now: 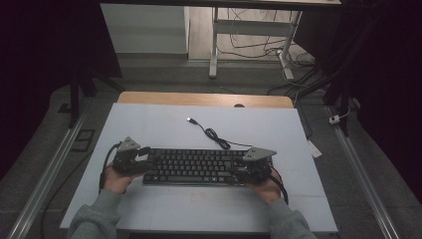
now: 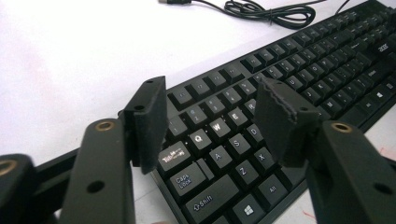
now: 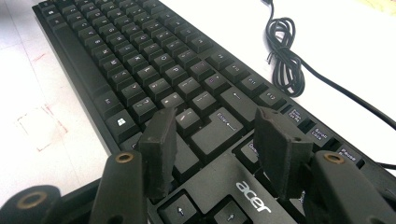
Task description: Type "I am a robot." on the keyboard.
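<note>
I see the keyboard (image 1: 196, 166) lying across the counter (image 1: 164, 124), its long axis running left to right. My left tool (image 1: 149, 158) hangs over the left end, above the Q and W keys, jaws wide and holding nothing. My right tool (image 1: 238, 168) is over the right end, also wide and empty, equally near

Black keyboard (image 1: 196, 167) flat on white counter (image 1: 149, 124), keys up, long side across near edge. Black cable (image 1: 216, 137) coiled loosely behind it, USB plug (image 1: 190, 119) lying free farther back.
</note>
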Motion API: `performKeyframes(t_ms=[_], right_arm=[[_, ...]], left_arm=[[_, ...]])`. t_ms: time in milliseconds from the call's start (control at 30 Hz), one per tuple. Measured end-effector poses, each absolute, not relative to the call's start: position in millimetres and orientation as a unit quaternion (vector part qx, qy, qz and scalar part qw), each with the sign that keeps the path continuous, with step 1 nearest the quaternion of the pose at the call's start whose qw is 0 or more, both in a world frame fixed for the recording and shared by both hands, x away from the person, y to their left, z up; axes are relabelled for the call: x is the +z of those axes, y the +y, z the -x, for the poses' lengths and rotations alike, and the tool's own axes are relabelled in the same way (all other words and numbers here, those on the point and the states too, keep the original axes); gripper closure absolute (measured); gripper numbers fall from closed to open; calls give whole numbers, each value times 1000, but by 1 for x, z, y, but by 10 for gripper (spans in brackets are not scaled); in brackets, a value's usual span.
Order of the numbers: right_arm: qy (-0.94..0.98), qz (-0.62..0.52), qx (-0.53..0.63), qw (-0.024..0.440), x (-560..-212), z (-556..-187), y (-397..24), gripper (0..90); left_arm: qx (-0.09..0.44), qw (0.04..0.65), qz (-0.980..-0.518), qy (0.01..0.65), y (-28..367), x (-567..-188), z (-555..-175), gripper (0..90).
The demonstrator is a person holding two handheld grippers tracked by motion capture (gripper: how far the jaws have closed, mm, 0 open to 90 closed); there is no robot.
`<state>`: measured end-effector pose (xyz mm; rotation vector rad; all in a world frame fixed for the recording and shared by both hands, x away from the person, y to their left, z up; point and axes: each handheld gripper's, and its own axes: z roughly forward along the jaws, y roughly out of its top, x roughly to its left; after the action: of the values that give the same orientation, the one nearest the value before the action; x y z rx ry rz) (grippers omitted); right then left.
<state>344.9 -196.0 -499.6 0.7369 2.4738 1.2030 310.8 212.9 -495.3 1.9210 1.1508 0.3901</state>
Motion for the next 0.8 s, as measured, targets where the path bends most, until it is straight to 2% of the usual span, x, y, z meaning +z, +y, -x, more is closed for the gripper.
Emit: performKeyframes(t_ms=[333,800], right_arm=[[858,-255,420,146,-499,-344,-195,494],[849,-248,451,123,-493,-342,-181,494]], left_arm=[[157,414,-771,458,211,-496,-311,385],[158,405,-778,454,207,-499,-312,365]])
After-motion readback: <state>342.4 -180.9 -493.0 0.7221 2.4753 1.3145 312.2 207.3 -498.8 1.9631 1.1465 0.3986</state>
